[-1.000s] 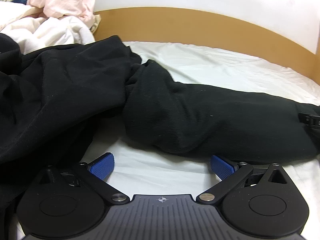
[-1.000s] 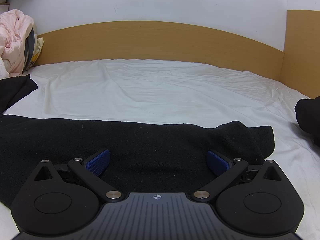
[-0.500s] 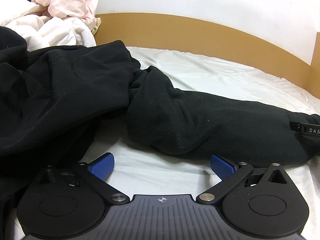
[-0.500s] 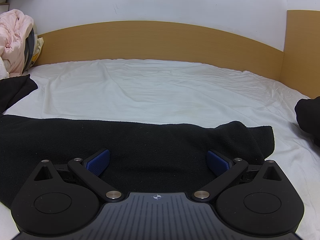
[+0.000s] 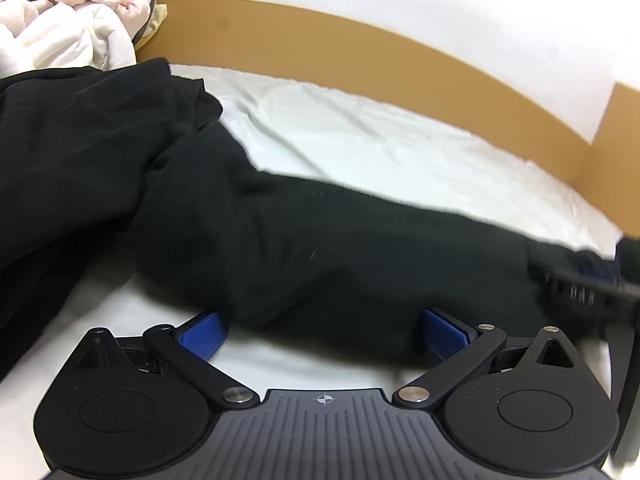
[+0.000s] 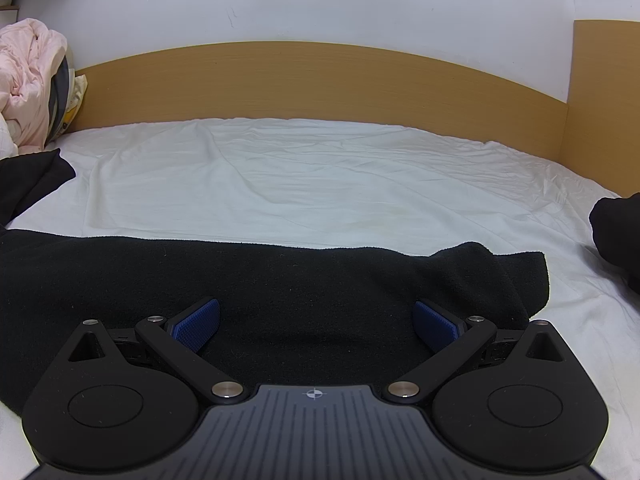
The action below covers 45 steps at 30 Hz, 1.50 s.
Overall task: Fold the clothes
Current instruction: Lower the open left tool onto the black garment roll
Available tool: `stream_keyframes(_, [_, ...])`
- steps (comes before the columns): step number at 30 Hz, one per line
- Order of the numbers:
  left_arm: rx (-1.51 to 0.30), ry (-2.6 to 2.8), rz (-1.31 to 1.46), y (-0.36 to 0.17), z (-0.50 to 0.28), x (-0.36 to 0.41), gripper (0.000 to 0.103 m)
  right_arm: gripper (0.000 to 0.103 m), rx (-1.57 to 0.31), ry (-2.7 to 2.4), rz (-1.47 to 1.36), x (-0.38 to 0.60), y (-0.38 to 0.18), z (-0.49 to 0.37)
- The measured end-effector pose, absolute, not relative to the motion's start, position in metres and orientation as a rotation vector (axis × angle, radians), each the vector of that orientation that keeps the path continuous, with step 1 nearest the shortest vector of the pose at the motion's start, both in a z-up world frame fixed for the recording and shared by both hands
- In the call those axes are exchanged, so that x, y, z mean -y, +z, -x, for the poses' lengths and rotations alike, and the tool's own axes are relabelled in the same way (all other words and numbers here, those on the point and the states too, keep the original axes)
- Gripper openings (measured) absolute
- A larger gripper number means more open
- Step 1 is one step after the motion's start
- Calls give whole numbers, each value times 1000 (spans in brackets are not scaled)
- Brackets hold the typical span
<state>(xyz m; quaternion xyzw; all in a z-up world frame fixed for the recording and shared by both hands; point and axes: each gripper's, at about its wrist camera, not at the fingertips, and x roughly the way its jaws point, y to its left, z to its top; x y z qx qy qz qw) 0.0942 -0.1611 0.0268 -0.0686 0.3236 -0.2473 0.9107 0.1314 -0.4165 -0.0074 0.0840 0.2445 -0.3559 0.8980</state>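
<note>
While both jaws stand wide apart w/ nothing held, left gripper (image 5: 324, 330) and right gripper (image 6: 316, 322) sit low over black garment (image 6: 280, 280), stretched across white sheet (image 6: 320, 176) nr wooden headboard (image 6: 320, 80).

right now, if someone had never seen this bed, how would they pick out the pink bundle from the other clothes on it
Start at the curved wooden headboard behind the white sheet. Follow it to its left end, where the pink bundle is piled in the corner against the wall. It is pale, crumpled and heaped high, while the black garment lies low and flat across the sheet by the right gripper.
</note>
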Motion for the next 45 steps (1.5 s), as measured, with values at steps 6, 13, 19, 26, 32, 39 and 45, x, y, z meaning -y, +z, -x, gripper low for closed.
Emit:
stream_keyframes(6, [-624,-482,258,17,-112,163,102,103,-506,-737,-174,416,-7,-132])
stream_keyframes(13, [-621,-494,250,17,-114,163,102,103,-505,-737,-174,416,-8,-132])
stream_keyframes(19, [-617,-501,253,14,-110,161,102,103,-505,-737,-174,416,-9,-130])
stream_keyframes(26, [-615,-498,242,14,-109,163,102,103,-505,-737,-173,415,-9,-131])
stream_keyframes(32, [-616,-507,254,13,-108,159,102,103,-505,-737,-173,415,-8,-131])
stream_keyframes(39, [-615,-510,265,13,-109,156,102,103,-505,-737,-171,414,-8,-131])
stream_keyframes(45, [-615,-508,265,13,-111,155,102,103,-506,-737,-173,417,-7,-131])
